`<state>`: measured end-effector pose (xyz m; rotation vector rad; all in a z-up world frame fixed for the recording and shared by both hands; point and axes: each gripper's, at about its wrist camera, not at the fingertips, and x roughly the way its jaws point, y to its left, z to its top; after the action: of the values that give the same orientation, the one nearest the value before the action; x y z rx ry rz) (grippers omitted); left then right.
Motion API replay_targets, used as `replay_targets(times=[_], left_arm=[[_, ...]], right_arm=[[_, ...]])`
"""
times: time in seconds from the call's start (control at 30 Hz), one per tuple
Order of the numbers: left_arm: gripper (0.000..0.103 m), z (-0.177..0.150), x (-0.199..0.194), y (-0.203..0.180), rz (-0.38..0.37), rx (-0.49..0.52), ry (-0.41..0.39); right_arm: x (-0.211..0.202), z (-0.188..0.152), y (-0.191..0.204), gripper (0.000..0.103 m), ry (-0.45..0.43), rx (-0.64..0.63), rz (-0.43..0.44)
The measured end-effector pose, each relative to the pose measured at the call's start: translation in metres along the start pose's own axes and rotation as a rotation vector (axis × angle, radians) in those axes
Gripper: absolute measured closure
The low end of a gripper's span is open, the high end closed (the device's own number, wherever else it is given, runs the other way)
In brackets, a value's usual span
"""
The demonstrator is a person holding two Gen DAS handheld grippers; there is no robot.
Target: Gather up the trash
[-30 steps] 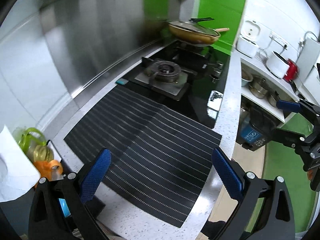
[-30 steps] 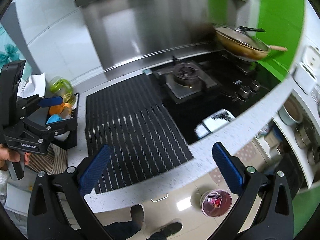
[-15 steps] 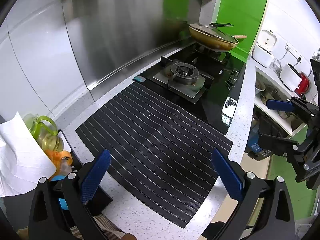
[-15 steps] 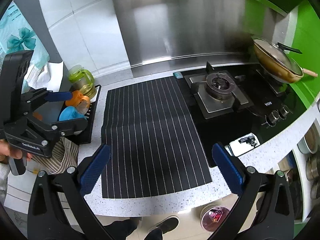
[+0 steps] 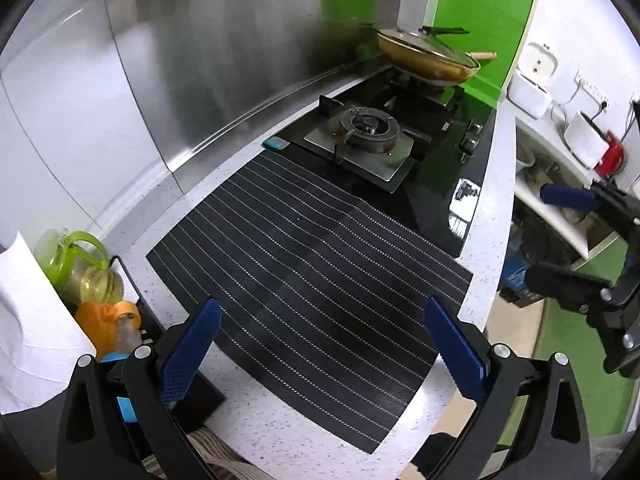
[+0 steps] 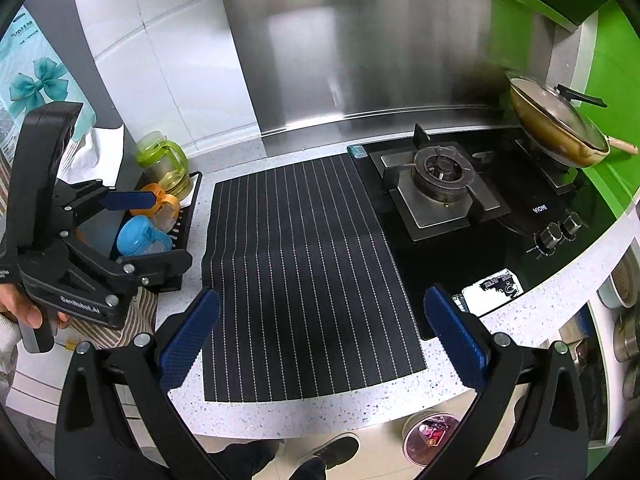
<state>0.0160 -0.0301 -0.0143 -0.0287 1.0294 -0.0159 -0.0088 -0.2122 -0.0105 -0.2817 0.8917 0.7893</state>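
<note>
Trash bin (image 6: 430,434) sits on the floor below the counter edge, bits of rubbish inside; left gripper (image 5: 320,352) hangs over the striped mat (image 5: 308,256), jaws spread wide, nothing held; right gripper (image 6: 320,340) likewise spread and empty, near the stove (image 6: 440,188)

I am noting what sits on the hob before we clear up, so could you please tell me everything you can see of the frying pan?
The frying pan is gold-coloured metal, by its look, with a clear glass lid that carries a black handle on top. A pale, wood-like handle sticks out to the right. It rests on the far burner of the black gas hob, beside the green wall and in front of the steel splashback. The fisheye makes it look tilted. Its contents cannot be made out. Neither gripper is near it.
</note>
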Motion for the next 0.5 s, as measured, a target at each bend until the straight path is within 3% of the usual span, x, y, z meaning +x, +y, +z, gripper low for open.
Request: replay_targets(times=[0.5], left_arm=[[0.006, -0.0012, -0.0038, 0.0034, -0.017, -0.022, -0.026]], right_arm=[[0.0010, 0.0031, 0.0051, 0.003, 0.002, -0.015, 0.004]])
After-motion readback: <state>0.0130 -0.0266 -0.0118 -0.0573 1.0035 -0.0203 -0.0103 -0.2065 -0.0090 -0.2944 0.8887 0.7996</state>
